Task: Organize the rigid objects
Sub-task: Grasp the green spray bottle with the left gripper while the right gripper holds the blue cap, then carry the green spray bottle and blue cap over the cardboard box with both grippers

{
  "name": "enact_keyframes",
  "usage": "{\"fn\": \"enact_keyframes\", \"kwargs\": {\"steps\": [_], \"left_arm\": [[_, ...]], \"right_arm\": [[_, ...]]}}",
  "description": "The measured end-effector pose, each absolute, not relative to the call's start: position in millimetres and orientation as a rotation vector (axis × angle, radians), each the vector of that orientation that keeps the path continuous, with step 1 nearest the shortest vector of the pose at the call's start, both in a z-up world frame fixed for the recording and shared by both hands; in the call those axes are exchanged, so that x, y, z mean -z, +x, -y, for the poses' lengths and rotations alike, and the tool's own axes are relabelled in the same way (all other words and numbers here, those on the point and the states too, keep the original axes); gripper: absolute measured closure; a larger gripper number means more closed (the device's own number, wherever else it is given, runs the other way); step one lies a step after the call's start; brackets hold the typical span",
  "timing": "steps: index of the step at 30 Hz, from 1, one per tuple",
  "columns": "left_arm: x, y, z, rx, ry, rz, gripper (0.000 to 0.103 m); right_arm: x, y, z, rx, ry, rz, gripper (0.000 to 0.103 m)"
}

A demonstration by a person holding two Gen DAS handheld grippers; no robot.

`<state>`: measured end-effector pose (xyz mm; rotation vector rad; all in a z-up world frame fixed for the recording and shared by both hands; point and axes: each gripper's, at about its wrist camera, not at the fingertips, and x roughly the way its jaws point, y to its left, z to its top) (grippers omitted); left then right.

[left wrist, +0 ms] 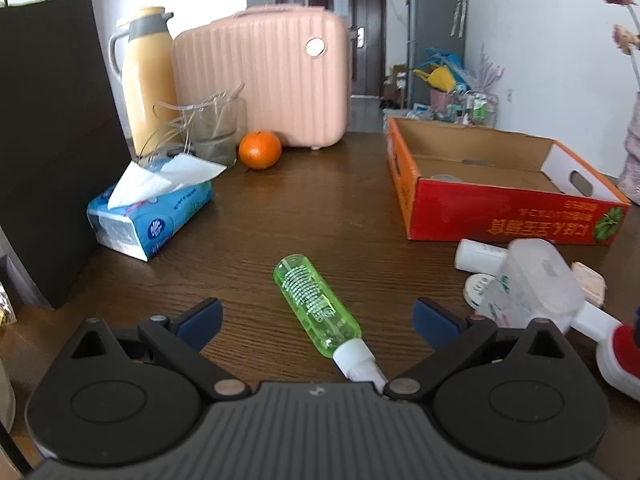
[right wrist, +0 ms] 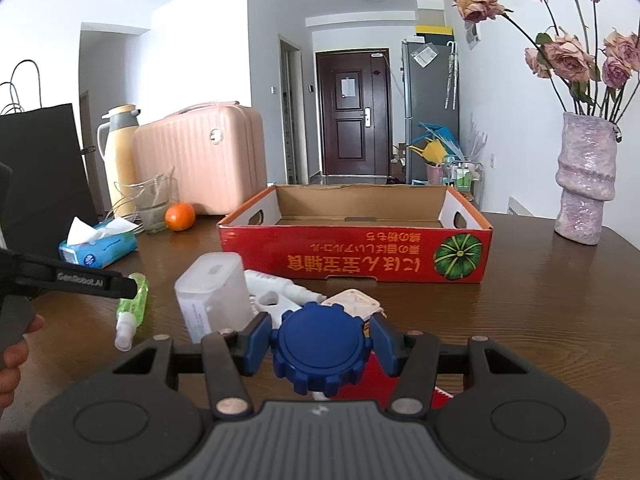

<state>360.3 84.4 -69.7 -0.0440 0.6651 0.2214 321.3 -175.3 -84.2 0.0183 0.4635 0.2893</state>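
Note:
A green spray bottle (left wrist: 316,306) lies on the brown table between the open fingers of my left gripper (left wrist: 318,318); it also shows in the right wrist view (right wrist: 134,300). My right gripper (right wrist: 320,342) is shut on a round blue ridged cap (right wrist: 320,350). A red cardboard box (right wrist: 356,256) stands open beyond it, and shows in the left wrist view (left wrist: 504,208). A frosted plastic container (right wrist: 212,296), a white bottle (right wrist: 280,286) and a beige square piece (right wrist: 352,302) lie in front of the box.
A tissue pack (left wrist: 152,216), an orange (left wrist: 260,150), a glass jug (left wrist: 212,128), a yellow thermos (left wrist: 146,80), a pink case (left wrist: 264,76) and a black bag (left wrist: 48,140) stand at the left. A pink vase (right wrist: 584,184) with dried roses stands at the right.

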Motion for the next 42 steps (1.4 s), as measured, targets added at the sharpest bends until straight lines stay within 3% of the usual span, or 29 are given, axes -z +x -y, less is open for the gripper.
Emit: {"fn": "enact_keyframes", "kwargs": {"steps": [11,19,23,25,27,29,42], "left_arm": [[91,396,-98,-0.301,-0.135,-0.733,0.000],[105,405,-97,-0.298,-0.123,-0.774,0.014],[110,407,-95,-0.282,-0.104,-0.783,0.029],[109,404,-93,-0.271,-0.095,-0.770,0.041],[108,402,-90,-0.250,-0.092,-0.761,0.062],[108,399,-89,-0.246,-0.086,-0.755,0.071],[91,368,-76,-0.215,-0.048,-0.682,0.071]], "right_arm": [[88,328,187,-0.245,0.035,-0.472,0.050],[90,331,189,-0.229,0.038,-0.479,0.050],[91,331,188,-0.222,0.036,-0.481,0.050],[91,331,188,-0.222,0.036,-0.480,0.050],[91,331,188,-0.223,0.035,-0.479,0.050],[91,330,189,-0.224,0.035,-0.475,0.050],[91,321,186,-0.239,0.027,-0.457,0.050]]}}
